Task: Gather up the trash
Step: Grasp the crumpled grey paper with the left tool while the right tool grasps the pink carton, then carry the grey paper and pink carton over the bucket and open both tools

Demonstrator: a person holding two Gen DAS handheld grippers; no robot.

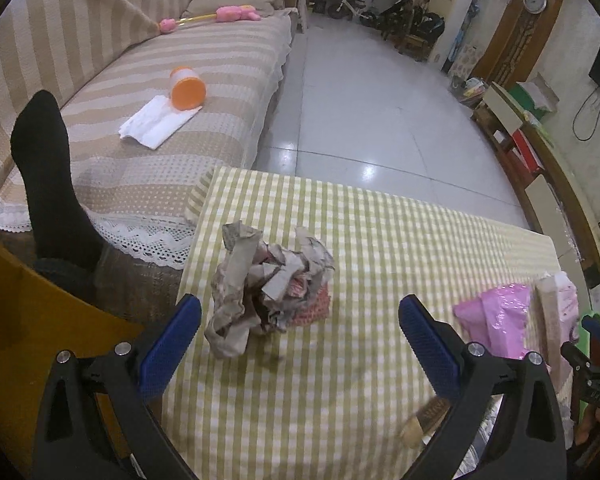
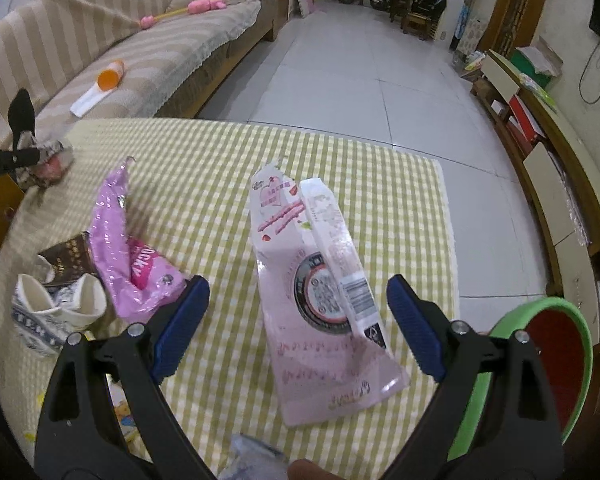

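– Where was the trash?

– On the counter (image 1: 380, 216). A paper ball (image 1: 268, 280) lay ahead of the left gripper (image 1: 300, 320), whose jaws were wide with nothing in them.

– And the right gripper (image 2: 296, 300)?

– Jaws wide too, over a pink carton (image 2: 320, 280), maybe not touching. A pink bag (image 2: 132, 264) lay beside it; the bin (image 2: 556, 360) was at the right.

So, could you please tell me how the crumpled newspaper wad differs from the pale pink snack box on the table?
The newspaper wad is grey and crushed into a lump; the pale pink snack box is flattened, smooth and long. Both lie on the checked tablecloth, each ahead of open tongs.
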